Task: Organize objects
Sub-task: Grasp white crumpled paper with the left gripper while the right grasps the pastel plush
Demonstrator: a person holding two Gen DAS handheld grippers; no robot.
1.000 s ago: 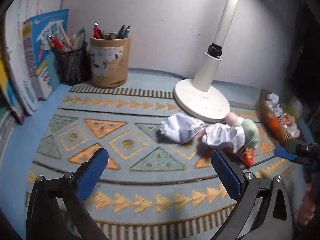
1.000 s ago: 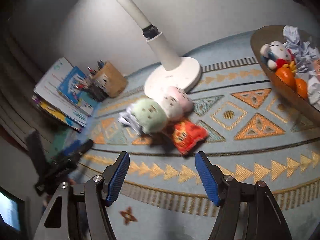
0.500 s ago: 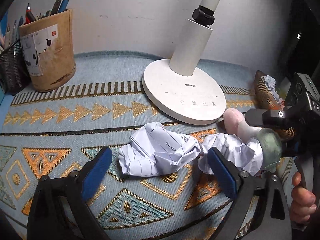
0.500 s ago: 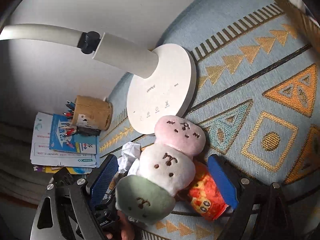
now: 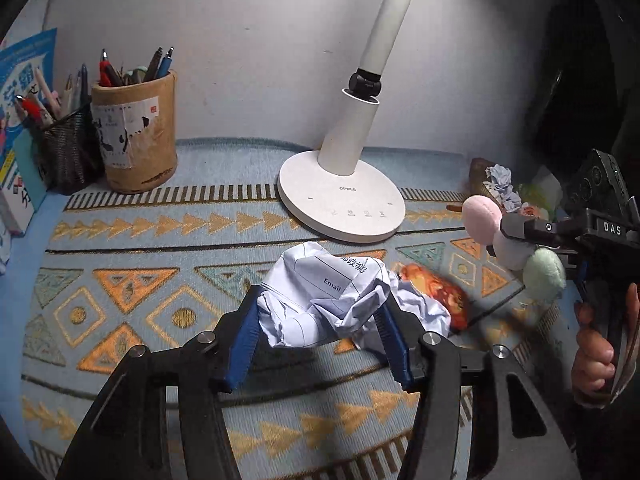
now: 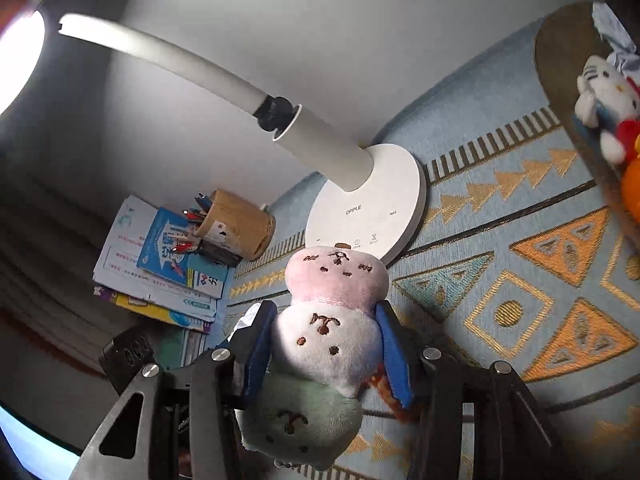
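Observation:
My left gripper is shut on a crumpled white paper ball and holds it just above the patterned mat. A second crumpled paper and a red-orange snack packet lie on the mat right of it. My right gripper is shut on a three-ball plush skewer, pink, white and green, gripping its white middle ball. In the left wrist view the plush hangs lifted in the right gripper at the right.
A white desk lamp base stands behind the papers. A brown pen holder, a black mesh pen cup and books are at the back left. A wooden bowl with a Hello Kitty plush and paper is at the right.
Both grippers have closed: the left on the paper ball, the right on the plush skewer. Both objects are lifted off the mat, uncovering the snack packet.

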